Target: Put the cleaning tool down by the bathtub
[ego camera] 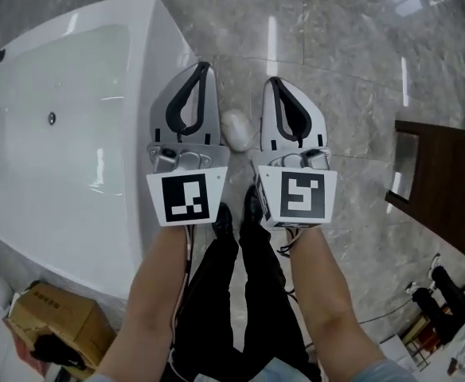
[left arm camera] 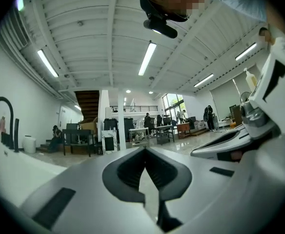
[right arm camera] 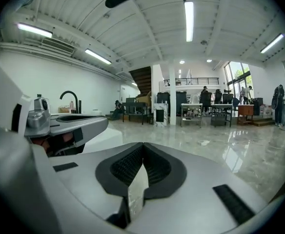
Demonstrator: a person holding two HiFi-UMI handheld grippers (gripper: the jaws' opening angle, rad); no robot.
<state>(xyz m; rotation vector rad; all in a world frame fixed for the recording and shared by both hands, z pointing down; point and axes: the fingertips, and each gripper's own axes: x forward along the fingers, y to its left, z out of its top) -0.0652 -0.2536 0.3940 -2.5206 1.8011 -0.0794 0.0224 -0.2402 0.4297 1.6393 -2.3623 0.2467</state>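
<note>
A small pale rounded cleaning tool [ego camera: 236, 129] lies on the glossy grey marble floor [ego camera: 352, 94], just beside the corner of the white oval bathtub [ego camera: 157, 34]. Its long axis appears to run away from the person. From the head view it shows in the gap between the two grippers, well below both and about equally near each. The left gripper [ego camera: 203, 67] has its dark pads pressed together with nothing between them. The right gripper [ego camera: 274, 79] is likewise closed and empty. The tool looks already set down, so the task seems complete. No brand or readable writing shows, only black-and-white square markers on each gripper's cube.
</note>
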